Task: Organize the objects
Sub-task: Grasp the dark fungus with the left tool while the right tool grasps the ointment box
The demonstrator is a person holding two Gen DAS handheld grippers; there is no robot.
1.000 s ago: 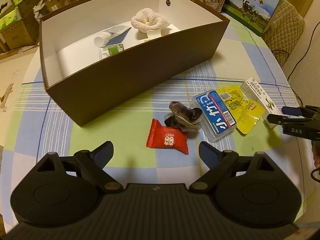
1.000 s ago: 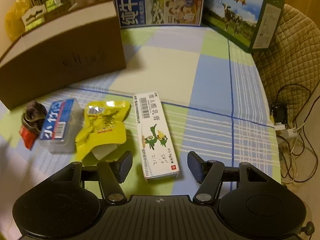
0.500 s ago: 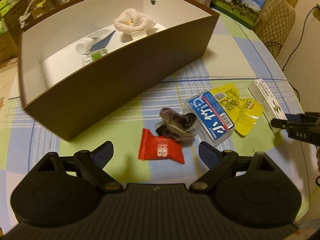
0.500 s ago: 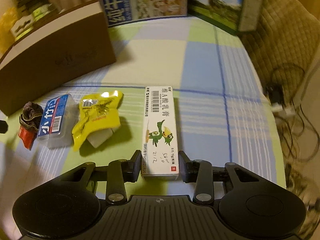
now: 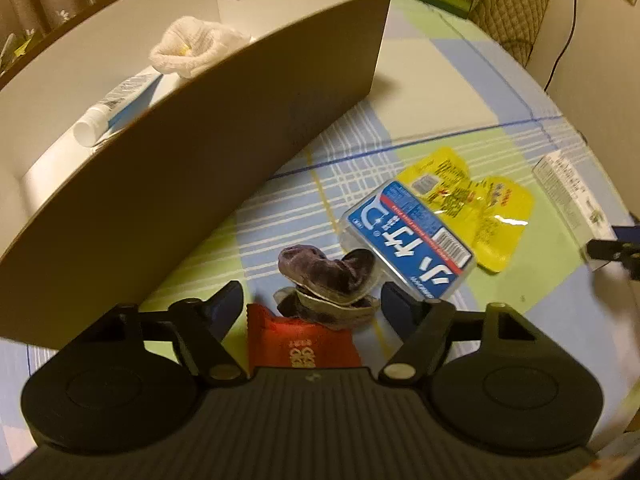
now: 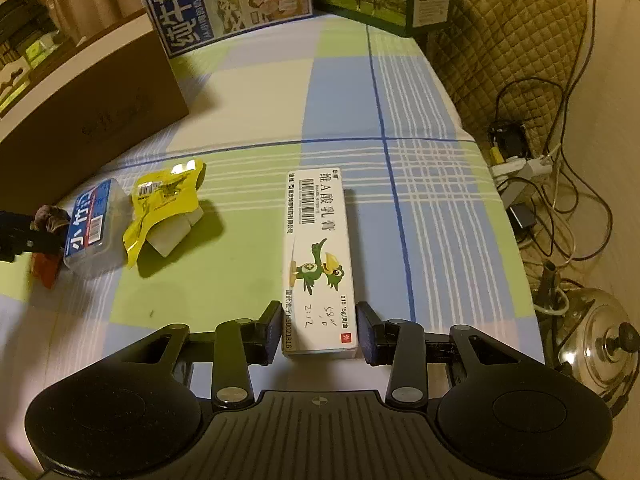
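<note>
The right gripper [image 6: 319, 326] has its jaws narrow around the near end of the white ointment box [image 6: 318, 256], pads at both sides. The left gripper [image 5: 312, 306] has wide jaws, with the red candy wrapper [image 5: 300, 346] and a dark purple pouch [image 5: 326, 270] between them. Only the left view shows inside the brown box [image 5: 200, 152]: a white cloth [image 5: 192, 46] and a tube [image 5: 116, 110].

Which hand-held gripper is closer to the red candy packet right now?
Left. The left hand-held gripper is open right over the red candy packet, fingers either side. The right hand-held gripper is far across the table, closing around the white medicine box.
</note>
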